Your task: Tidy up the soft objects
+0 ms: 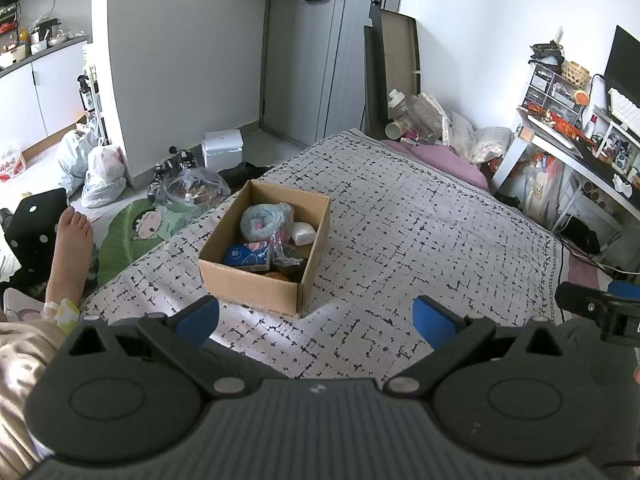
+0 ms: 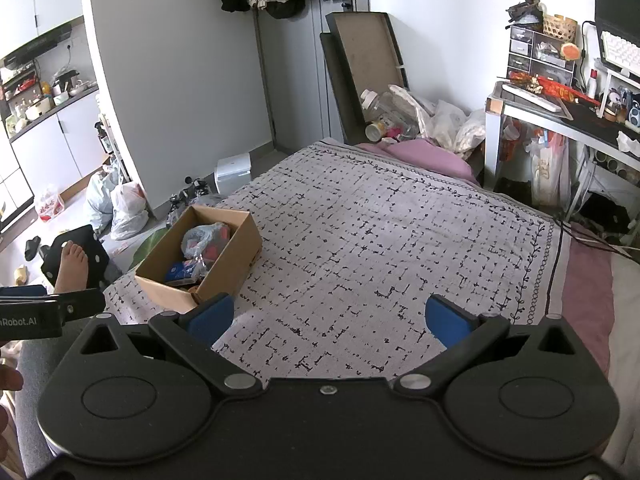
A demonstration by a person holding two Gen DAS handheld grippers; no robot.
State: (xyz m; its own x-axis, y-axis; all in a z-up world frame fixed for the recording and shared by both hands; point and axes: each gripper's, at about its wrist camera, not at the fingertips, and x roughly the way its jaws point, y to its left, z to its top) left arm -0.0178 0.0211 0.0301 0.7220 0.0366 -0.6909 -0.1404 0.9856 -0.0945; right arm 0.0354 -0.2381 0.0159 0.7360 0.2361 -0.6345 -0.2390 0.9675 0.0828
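Since the soft objects (image 1: 267,220) already lie inside the cardboard box (image 1: 256,286) on the patterned bedspread (image 1: 400,216), the task is judged finished or at a pause. Both the left gripper (image 1: 316,314) and right gripper (image 2: 328,316) are held spread and empty. "Robot.AI" is read on the neighbouring tool; the blue packet (image 1: 244,256) carries print probably too small to read.

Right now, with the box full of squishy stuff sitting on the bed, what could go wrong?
1. The cardboard box sits near the bed's left edge, above the floor; a nudge might tip it off.
2. The clear plastic wrapper pokes up among the fluffy grey toy and blue packet; a finger could snag it and drag others out.
3. The left hand-held gripper and right hand-held gripper, both open, are close together and might bump.
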